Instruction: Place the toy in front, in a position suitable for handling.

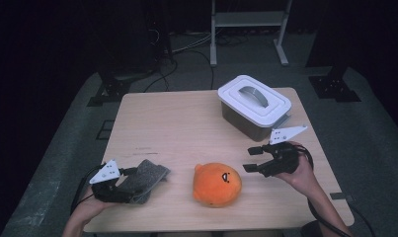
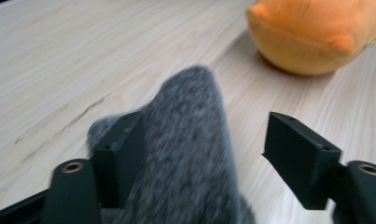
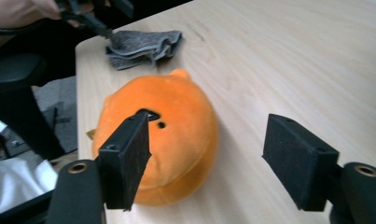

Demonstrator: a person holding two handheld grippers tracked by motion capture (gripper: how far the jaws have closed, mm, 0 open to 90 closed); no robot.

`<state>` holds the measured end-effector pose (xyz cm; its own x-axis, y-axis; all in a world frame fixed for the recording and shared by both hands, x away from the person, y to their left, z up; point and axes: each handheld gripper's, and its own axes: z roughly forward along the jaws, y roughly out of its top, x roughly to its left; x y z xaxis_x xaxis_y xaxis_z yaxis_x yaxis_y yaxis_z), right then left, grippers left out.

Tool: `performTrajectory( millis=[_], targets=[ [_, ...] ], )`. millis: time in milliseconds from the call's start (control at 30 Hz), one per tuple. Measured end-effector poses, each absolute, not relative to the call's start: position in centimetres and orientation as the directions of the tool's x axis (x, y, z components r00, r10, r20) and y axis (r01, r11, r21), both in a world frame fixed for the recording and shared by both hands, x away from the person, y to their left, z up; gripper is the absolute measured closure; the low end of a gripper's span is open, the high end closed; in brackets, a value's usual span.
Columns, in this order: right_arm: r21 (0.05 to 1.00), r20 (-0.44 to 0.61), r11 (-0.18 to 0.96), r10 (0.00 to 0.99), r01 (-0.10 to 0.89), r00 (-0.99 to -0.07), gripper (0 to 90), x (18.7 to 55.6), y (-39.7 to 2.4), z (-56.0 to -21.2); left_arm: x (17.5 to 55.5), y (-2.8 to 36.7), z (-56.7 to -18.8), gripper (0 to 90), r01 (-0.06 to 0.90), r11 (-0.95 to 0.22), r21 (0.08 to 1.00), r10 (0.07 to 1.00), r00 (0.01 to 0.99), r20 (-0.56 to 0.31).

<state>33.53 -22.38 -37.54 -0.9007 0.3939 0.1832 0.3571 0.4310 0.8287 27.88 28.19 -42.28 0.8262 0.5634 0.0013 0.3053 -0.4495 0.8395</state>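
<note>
A folded grey cloth [image 1: 149,173] lies near the table's front left corner. My left gripper [image 1: 135,186] sits low at its near end, jaws apart. In the left gripper view the cloth [image 2: 190,154] runs up between the jaws of the left gripper [image 2: 204,144]; it brushes the left jaw and a gap shows at the right one. An orange plush toy [image 1: 217,184] rests at the front middle. My right gripper [image 1: 247,159] hovers just right of it, open and pointing at it. In the right gripper view the plush [image 3: 171,126] lies ahead of the wide jaws of the right gripper [image 3: 206,158], apart from both.
A white lidded box [image 1: 254,105] with a grey handle stands at the back right of the wooden table [image 1: 177,118]. Bare tabletop spreads across the middle and back left. Dark floor, cables and a white frame lie beyond the far edge.
</note>
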Motion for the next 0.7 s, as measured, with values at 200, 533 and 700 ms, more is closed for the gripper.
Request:
performTrajectory(
  millis=[200,533,700],
  targets=[
    [0.825,0.165,0.438,0.417,0.357,-0.894,28.1,34.6,-23.2,-36.5,28.1,26.1,-41.7,16.8,0.282,-0.448,0.848,0.544,0.839,0.009],
    [0.83,0.146,0.417,0.478,0.37,-0.866,27.8,37.5,-25.4,-35.0,28.1,24.5,-41.8,9.5,0.279,-0.456,0.845,0.549,0.835,0.021],
    [0.834,0.136,0.406,0.504,0.373,-0.853,27.2,38.8,-26.0,-34.2,27.9,24.5,-41.9,8.9,0.276,-0.449,0.85,0.548,0.836,0.018]
  ],
)
